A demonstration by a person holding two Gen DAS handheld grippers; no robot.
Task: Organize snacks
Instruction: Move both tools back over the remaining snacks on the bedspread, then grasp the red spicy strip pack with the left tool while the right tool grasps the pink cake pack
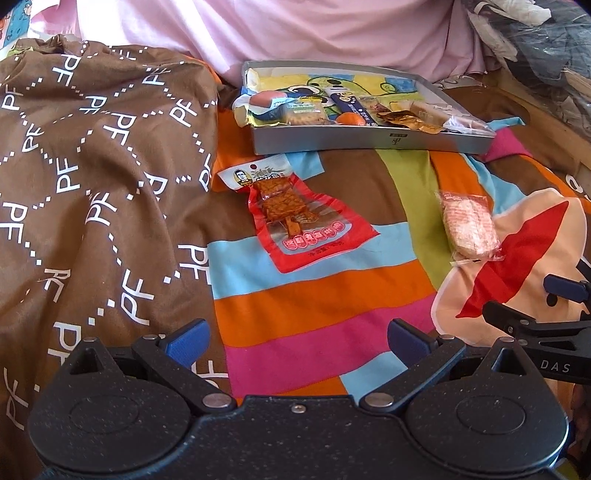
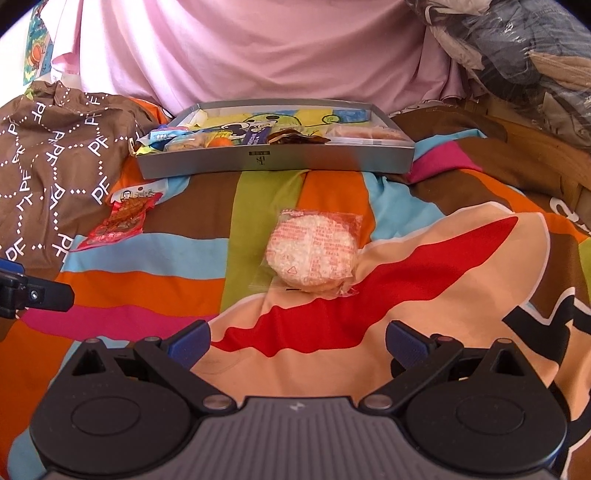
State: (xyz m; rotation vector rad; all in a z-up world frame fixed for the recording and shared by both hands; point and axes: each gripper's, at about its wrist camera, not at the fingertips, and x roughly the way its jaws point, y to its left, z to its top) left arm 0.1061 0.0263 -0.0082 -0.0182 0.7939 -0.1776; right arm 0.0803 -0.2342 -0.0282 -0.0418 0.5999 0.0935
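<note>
A shallow grey box [image 1: 369, 138] [image 2: 295, 160] lies on the striped bedspread and holds several wrapped snacks and a small orange. A red packet of dried tofu [image 1: 295, 218] [image 2: 118, 221] lies in front of the box's left end. A round rice cracker in clear wrap [image 1: 469, 223] [image 2: 312, 254] lies to the right of it. My left gripper [image 1: 297, 345] is open and empty, well short of the red packet. My right gripper [image 2: 297, 343] is open and empty, a little short of the rice cracker. The right gripper's fingers [image 1: 517, 321] show at the left wrist view's right edge.
A brown quilt printed with "PF" [image 1: 92, 184] [image 2: 48, 155] is bunched on the left. A pink sheet [image 1: 295, 29] [image 2: 258, 48] hangs behind the box. Bagged clothes [image 2: 517, 55] pile up at the far right beside a wooden edge [image 2: 535, 147].
</note>
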